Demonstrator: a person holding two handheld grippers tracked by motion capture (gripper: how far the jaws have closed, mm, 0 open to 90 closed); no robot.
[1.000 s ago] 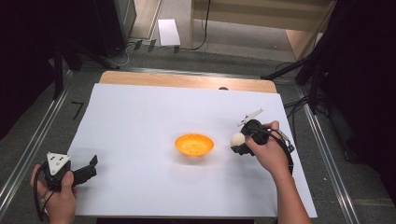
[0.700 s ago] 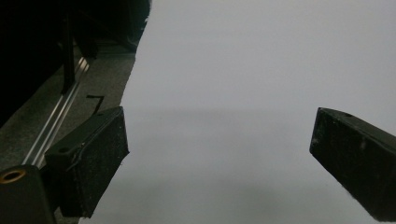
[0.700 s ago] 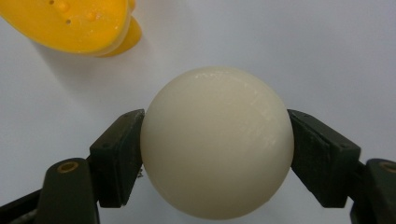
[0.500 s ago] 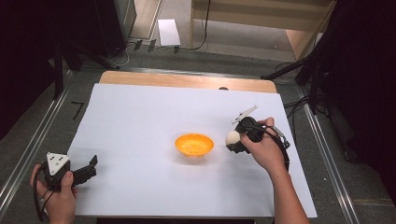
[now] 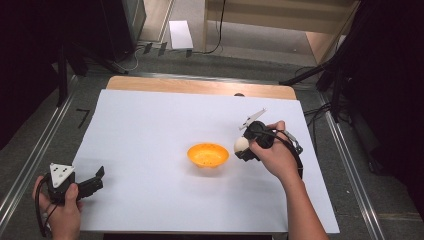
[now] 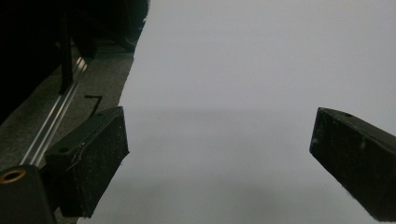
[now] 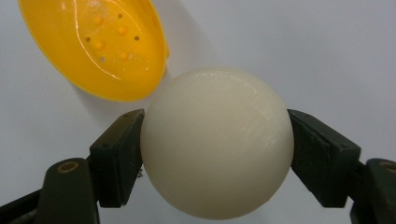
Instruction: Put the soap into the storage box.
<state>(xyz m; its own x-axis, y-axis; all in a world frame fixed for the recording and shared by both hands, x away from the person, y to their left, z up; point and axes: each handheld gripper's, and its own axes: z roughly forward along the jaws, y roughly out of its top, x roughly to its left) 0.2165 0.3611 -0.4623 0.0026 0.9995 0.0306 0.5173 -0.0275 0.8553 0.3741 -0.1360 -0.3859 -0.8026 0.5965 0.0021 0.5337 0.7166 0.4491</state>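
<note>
Since the earlier frames the right hand-held gripper [image 5: 242,146] has shifted slightly away from the bowl [image 5: 208,155] and up the sheet, carrying the ball [image 5: 241,145] with it; the left hand-held gripper [image 5: 95,180] has kept its place near the front left corner of the desk [image 5: 200,86]. Right hand-held gripper: jaws clamped on the ball, one black pad against each side, as the right gripper view confirms [image 7: 215,154]. The ball [image 7: 217,142] is a smooth, cream-white sphere with a faint sheen, held just beside the bowl's right edge and not touching it. The bowl [image 7: 98,44] is glossy orange-yellow plastic, round and shallow, with small raised dots and a few pinholes on its inner floor; its upper part is cut off by the frame edge in that view. Left hand-held gripper: jaws standing wide apart with nothing between them [image 6: 219,154], pads matt black and finely grained, over bare white paper [image 6: 243,70]. The white sheet [image 5: 150,130] covers most of the desk, leaving a strip of light wood at the far edge. A grey three-cornered plate [image 5: 61,173] sits on top of the left hand-held gripper. Surroundings beyond the desk are dark and hard to make out. No legible writing or brand marks found.
</note>
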